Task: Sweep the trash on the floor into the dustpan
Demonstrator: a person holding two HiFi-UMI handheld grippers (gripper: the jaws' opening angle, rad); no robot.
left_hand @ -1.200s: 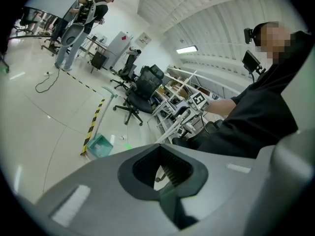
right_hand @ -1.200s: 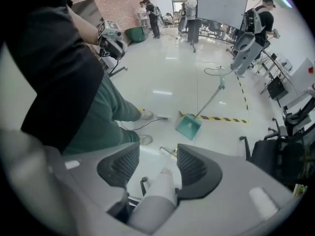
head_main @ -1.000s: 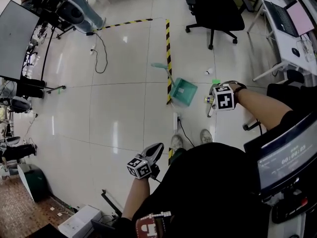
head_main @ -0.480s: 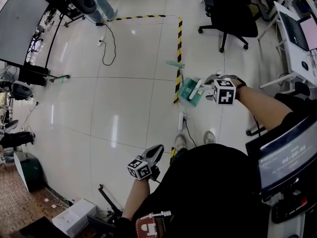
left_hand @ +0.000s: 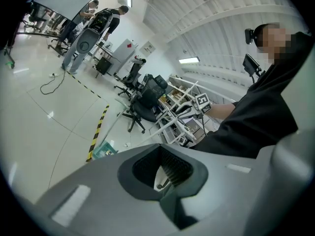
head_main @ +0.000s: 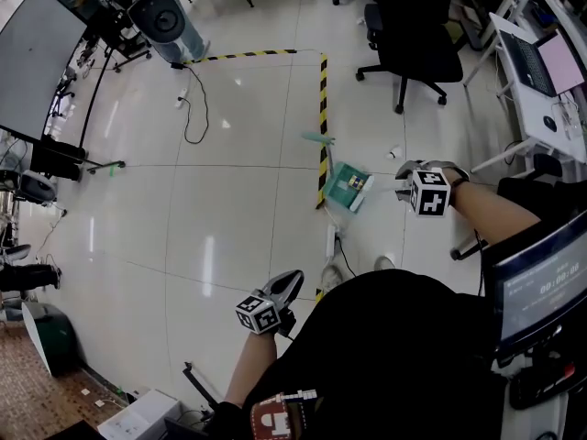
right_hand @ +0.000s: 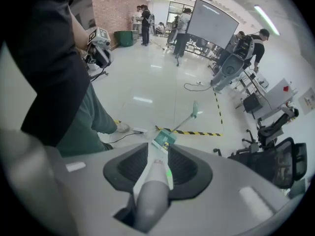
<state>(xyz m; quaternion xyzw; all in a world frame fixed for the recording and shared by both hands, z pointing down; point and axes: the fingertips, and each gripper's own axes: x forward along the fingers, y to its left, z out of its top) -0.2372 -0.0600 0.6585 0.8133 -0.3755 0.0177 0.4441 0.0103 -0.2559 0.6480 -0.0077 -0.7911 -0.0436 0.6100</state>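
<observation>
The dustpan [head_main: 337,177] is lying on the floor just right of the tape line [head_main: 323,99], with scraps [head_main: 348,190] sitting in it and its handle [head_main: 318,140] reaching far, over the tape. A broom [right_hand: 150,186] is slanting down to the dustpan. One scrap [head_main: 394,151] is lying farther right, between dustpan and chair [head_main: 417,35]. A power strip [head_main: 331,241] is lying nearer, by the shoes [head_main: 329,273]. A cable [head_main: 194,108] is trailing far left, and a desk [head_main: 537,85] is standing far right.
</observation>
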